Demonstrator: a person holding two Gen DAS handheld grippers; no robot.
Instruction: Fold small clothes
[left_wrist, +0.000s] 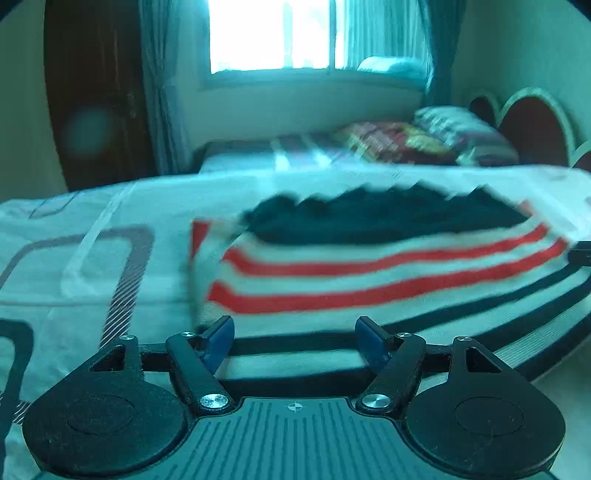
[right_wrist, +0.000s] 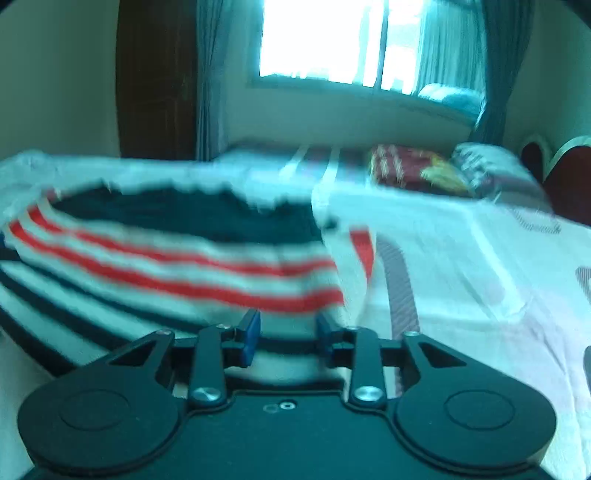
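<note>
Black left tongs (left_wrist: 294, 341) and right tongs (right_wrist: 287, 332) apart, blurred striped knit garment (left_wrist: 388, 273) on patterned bedsheet (left_wrist: 74, 258)

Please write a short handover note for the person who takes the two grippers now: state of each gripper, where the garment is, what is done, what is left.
Left gripper: jaws open, holding nothing, close to the near edge of the striped garment.
Right gripper: jaws open, holding nothing, also at the near edge.
The garment lies on the bed sheet, dark part on the far side; one side edge looks turned up, but blur hides detail.
Done: cannot tell, possibly one fold.
Left: grip the near edge, finish folding.
</note>
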